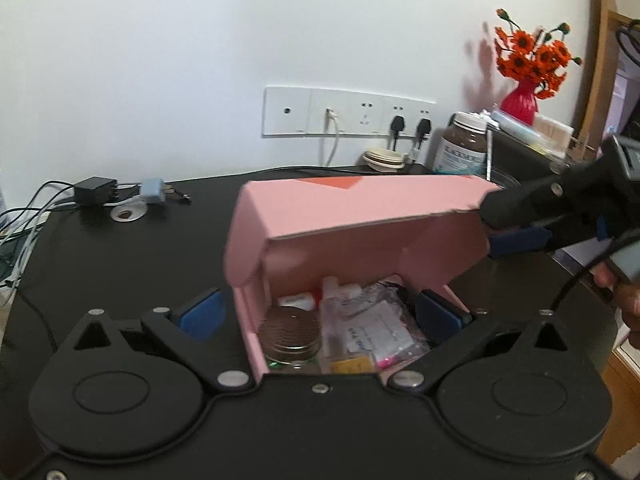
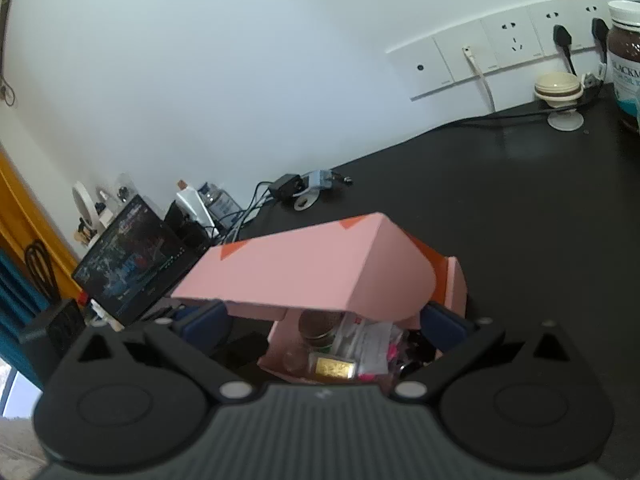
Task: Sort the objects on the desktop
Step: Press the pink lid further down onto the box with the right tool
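A pink cardboard box point(image 1: 247, 320) stands on the black desk point(image 1: 120, 264), its lid point(image 1: 360, 208) hanging half down over it. Inside lie a jar with a metal cap point(image 1: 292, 332), a white packet point(image 1: 376, 332) and a yellow packet point(image 1: 352, 366). My left gripper point(image 1: 320, 316) is open, its blue pads on either side of the box's near end. My right gripper point(image 1: 516, 224) comes in from the right and meets the lid's free edge. In the right wrist view the right gripper point(image 2: 326, 320) is open, with the lid point(image 2: 288, 272) just above it and a gold packet point(image 2: 334, 367) below.
A brown supplement bottle point(image 1: 464, 144), a red vase of orange flowers point(image 1: 520, 100) and a cream dish stack point(image 1: 384, 158) stand at the back right. Power adapters with cables point(image 1: 96, 190) lie back left. A laptop point(image 2: 136, 264) sits beyond the desk's left end.
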Motion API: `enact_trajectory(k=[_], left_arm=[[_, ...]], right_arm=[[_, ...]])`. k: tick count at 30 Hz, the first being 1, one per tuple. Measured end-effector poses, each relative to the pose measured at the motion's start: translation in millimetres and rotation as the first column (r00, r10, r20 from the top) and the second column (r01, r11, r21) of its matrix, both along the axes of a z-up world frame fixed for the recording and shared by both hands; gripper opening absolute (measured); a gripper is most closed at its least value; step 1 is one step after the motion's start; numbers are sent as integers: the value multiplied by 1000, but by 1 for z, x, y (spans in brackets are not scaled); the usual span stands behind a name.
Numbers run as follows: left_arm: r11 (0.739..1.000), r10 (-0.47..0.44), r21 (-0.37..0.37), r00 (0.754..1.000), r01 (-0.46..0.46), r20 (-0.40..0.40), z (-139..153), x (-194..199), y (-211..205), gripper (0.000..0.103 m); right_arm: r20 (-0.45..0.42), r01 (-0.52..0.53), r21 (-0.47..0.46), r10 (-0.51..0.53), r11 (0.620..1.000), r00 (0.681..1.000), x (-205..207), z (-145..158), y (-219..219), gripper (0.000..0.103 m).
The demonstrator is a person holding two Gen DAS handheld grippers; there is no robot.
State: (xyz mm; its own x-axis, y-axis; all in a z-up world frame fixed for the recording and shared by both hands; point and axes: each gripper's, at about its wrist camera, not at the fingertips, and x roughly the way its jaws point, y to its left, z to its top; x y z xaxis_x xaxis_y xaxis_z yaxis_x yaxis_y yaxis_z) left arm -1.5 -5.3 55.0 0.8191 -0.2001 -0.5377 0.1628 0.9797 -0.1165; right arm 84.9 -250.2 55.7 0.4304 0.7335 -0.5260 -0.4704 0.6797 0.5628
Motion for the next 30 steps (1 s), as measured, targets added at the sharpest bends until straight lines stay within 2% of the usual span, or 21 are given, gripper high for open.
enact_trajectory(k=[10,15,22,27,30], left_arm=[[1000,-18,-20,1000,18,-15,-5,-1,-5,103],[1000,14,-14,1000,-14,-5,-7,-10,4,103],[999,50,18,998,-50,43,0,-8,12,103],[1000,11,20,998,-12,64,7,-3,6,103],[999,-37,36,996,34,82,10,-4,-2,103]], right_arm=[[-20,69,22,-68,997,997,0,0,-9,102],[-13,83,14,-83,996,996,-2,0,-12,102],[67,49,-63,-44,997,997,-11,6,-4,102],[127,29,-94,-17,995,992,-17,11,6,102],[129,17,-89,-6,996,992,-19,12,8,102]])
